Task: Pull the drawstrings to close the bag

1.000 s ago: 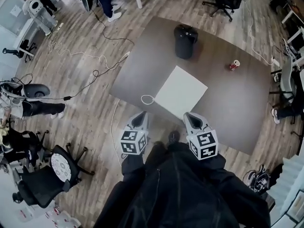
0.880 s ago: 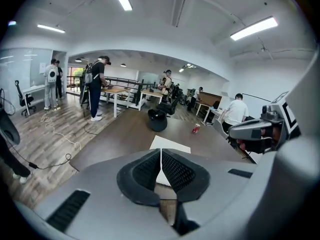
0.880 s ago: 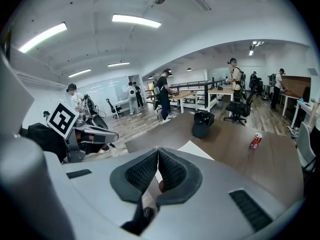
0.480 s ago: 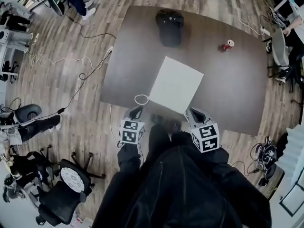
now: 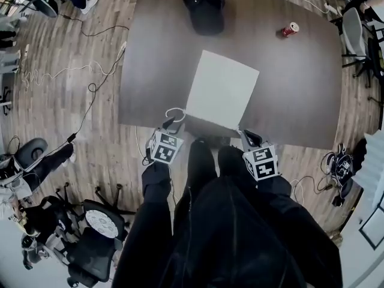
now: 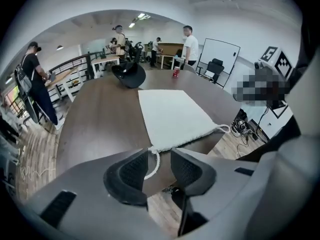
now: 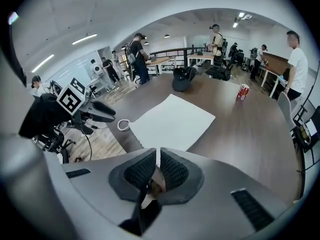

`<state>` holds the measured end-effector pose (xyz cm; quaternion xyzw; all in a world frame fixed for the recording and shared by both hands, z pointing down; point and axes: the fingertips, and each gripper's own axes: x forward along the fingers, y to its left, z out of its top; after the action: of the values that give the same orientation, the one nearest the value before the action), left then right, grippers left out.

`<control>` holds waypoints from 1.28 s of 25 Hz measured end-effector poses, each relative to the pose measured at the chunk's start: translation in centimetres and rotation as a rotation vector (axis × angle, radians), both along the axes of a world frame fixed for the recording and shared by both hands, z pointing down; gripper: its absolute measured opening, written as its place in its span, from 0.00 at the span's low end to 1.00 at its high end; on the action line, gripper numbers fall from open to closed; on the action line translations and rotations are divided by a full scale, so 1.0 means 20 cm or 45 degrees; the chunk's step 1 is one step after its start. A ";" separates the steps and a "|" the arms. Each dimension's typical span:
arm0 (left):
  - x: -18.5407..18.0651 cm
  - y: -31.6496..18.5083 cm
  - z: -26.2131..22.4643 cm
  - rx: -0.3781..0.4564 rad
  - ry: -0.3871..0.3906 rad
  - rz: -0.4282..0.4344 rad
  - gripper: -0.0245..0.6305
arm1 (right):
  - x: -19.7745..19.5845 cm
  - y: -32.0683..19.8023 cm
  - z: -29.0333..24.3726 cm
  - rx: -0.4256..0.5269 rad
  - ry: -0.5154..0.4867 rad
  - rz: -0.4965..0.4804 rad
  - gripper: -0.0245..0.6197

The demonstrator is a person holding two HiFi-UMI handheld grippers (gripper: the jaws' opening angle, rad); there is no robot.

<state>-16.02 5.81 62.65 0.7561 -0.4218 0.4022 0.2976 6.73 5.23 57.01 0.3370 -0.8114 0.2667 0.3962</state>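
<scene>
Lying flat on table (image 5: 150, 53), white bag (image 5: 221, 89) is seen just ahead of both tongs. Left tongs (image 6: 159, 159) are held open w/ drawstring loop (image 6: 152, 165) between jaws; right tongs (image 7: 156, 156) are nearly closed at bag's other near corner. Well beyond: black object (image 5: 206, 8), red can (image 5: 290, 29).

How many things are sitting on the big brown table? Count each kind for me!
White drawstring bag: 1
Red can: 1
Black thing, maybe a cap: 1
Total: 3
</scene>
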 end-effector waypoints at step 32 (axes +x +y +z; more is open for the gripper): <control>-0.02 -0.17 0.47 -0.164 -0.258 0.659 0.14 | 0.07 0.08 0.75 -0.252 0.333 -0.422 0.33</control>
<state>-16.39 2.39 72.13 0.7741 -0.2158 0.5643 0.1889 8.09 6.92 71.92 0.1902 -0.7674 0.2302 0.5673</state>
